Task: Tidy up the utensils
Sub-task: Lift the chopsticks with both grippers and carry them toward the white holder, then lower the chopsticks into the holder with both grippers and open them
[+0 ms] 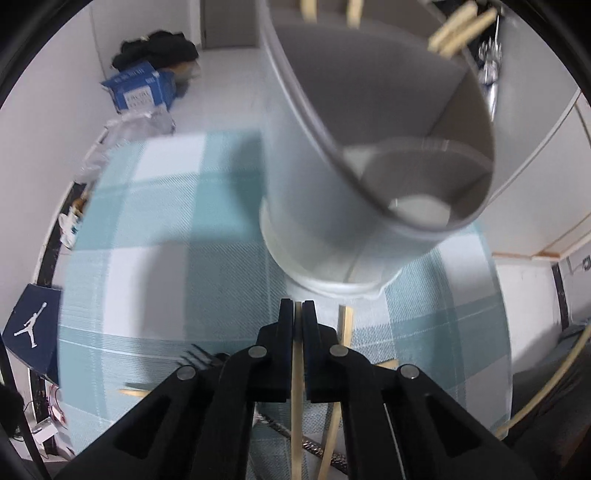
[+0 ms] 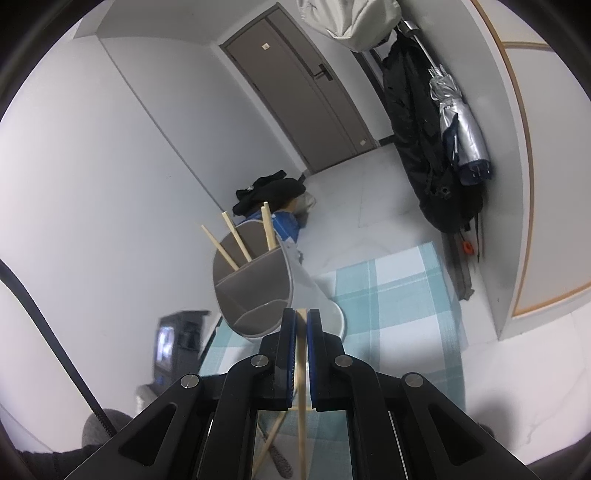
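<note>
A grey divided utensil holder (image 1: 314, 229) stands on a blue-and-white checked cloth (image 1: 166, 258), right in front of my left gripper (image 1: 297, 308), which is shut on a wooden chopstick (image 1: 296, 398). Several chopsticks (image 1: 458, 33) poke from the holder's far compartment. A loose chopstick (image 1: 347, 326) and a dark fork (image 1: 201, 356) lie on the cloth beside the fingers. In the right wrist view the holder (image 2: 255, 280) holds three chopsticks (image 2: 236, 240). My right gripper (image 2: 301, 315) hangs just in front of it, shut on another chopstick (image 2: 303, 387).
More chopsticks (image 2: 271, 439) lie on the cloth (image 2: 399, 295) under the right gripper. On the floor beyond are a blue box (image 1: 138, 88), dark clothes (image 2: 269, 192) and plastic bags (image 1: 140, 125). A dark box (image 1: 33, 328) sits at the left. Jackets and an umbrella (image 2: 458, 125) hang near the door (image 2: 295, 92).
</note>
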The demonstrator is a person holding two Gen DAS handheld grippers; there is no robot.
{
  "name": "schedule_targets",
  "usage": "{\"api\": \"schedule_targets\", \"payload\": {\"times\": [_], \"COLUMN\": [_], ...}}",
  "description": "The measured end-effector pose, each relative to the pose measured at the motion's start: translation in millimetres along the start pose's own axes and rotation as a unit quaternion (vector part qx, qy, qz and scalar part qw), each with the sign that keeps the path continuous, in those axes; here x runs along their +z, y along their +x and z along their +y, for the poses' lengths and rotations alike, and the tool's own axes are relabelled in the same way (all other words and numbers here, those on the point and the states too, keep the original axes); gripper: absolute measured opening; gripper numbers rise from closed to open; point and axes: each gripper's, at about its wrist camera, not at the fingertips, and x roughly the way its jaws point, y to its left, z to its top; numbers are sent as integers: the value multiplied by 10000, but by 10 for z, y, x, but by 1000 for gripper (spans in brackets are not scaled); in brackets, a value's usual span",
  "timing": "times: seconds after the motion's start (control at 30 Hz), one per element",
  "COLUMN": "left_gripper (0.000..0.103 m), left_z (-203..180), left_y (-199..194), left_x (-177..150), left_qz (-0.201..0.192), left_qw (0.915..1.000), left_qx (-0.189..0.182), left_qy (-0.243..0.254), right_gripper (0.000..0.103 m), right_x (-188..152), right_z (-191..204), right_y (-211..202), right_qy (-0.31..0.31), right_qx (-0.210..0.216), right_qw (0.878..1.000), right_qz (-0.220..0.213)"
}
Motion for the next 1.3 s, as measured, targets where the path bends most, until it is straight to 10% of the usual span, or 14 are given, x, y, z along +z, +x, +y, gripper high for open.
{"api": "schedule_targets", "payload": {"times": [0.37,0.87,1.3], "left_gripper": [1,1,1], "left_z": [140,160,172], "left_y": [-757,-1123,-1670], "left_x": [-33,-90,285], "left_qz": [-1352,-1763,-2361], "left_qw": [9898,9831,9679], "left_qx": [-185,-449,-857], "left_qy": [-416,-194,-103], "right_gripper": [5,5,5], "right_x": [-57,-208,355], "right_z": [262,720,959], "right_y": [-15,77,-131], "right_qy": [-492,-1348,-1475], "right_qx": [58,99,196], "right_qw": [9986,9906,9863], "right_qz": [-179,-225,-711]}}
